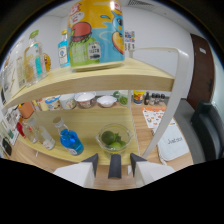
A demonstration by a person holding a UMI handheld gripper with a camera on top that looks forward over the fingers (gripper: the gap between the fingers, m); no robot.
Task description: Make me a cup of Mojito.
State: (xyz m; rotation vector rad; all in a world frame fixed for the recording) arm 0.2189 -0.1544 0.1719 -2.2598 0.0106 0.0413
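The claw [114,162] hangs spread apart with nothing between its 2 fingers [91,164], pointing at a glass bowl [114,137] that sits just ahead of them on the lower wooden shelf [95,122]. The bowl holds green limes [111,139], 1 darker and at least 1 paler, and the fingertips stop short of its rim without touching it. Left of the bowl stands a bottle of blue liquid [71,138], and farther left of that a clear bottle [41,134] leans among other small bottles too crowded to sort out. Behind the bowl, along the back of the same shelf, sits a row of small bowls [85,100], with greenery [120,97] and some little jars [145,97] to the right of them. Above the bowl, on the upper shelf [100,77], stands a big colourful can [95,32] with a cartoon print, and more bottles [30,57] line that shelf to the can's left. Right of the bowl, past the white shelf frame [170,100], a white bag [172,142] lies on the counter [145,131], and a dark chair [210,127] stands beyond the bag.
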